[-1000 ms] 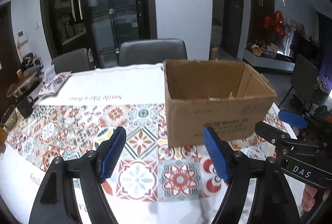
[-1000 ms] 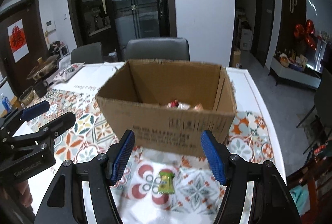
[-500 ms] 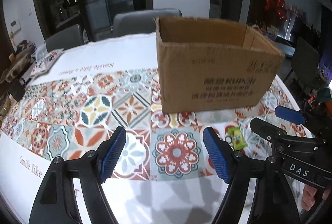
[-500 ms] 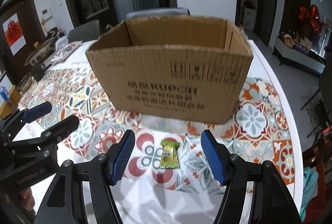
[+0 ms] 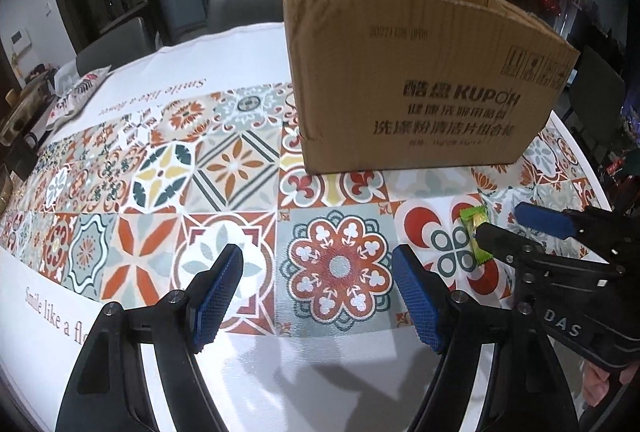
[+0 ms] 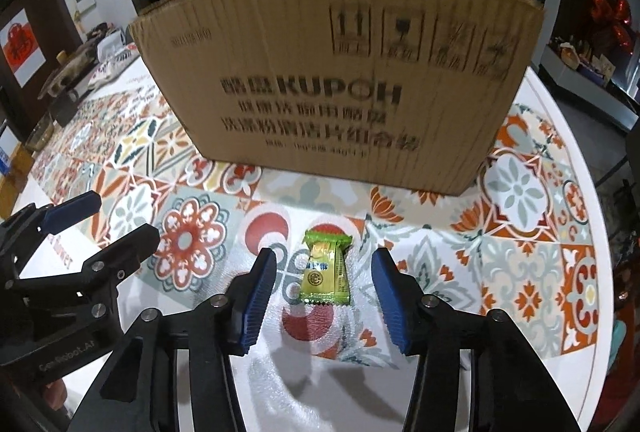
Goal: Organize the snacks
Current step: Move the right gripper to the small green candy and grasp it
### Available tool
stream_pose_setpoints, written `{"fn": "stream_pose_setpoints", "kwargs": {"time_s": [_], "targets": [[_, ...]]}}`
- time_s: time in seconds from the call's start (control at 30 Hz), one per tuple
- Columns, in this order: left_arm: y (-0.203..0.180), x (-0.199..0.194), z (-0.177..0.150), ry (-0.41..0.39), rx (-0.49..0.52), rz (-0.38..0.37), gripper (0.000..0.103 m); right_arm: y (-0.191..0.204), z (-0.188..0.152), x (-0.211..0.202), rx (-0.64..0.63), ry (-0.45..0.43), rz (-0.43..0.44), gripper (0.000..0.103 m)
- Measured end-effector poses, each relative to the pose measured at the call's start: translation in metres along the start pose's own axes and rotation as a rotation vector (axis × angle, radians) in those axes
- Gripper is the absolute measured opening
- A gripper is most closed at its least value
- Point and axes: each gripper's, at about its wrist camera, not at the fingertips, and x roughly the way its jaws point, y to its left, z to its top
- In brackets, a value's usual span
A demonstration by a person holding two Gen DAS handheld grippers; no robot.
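A small green and yellow wrapped snack (image 6: 326, 272) lies flat on the patterned tablecloth in front of a brown cardboard box (image 6: 340, 79). My right gripper (image 6: 324, 284) is open, low over the table, with the snack between its blue pads and not touching them. In the left wrist view the snack (image 5: 476, 228) is partly hidden behind the right gripper (image 5: 516, 228). My left gripper (image 5: 316, 284) is open and empty, to the left of the snack. The box (image 5: 416, 71) stands behind both; its inside is hidden.
The table (image 5: 140, 167) has a tiled-pattern cloth with white borders. Dishes and a dark mug (image 5: 20, 151) sit at its far left end. Grey chairs (image 5: 240, 3) stand behind it. The table's right edge (image 6: 592, 232) is close to the box.
Both grippers have dropped low toward the table and moved forward. The box's inside has gone out of sight. The snack now lies between my right gripper's pads.
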Motion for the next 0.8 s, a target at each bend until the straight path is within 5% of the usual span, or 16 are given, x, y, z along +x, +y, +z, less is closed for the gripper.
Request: {"fn": "stream_pose_setpoints", "kwargs": {"time_s": [0.8], "targets": [[-0.004,0.019,-0.002,0.047,-0.002,-0.01,0.076,0.001,0.0,0.029,-0.016,0.06,-0.016,0.025]]}}
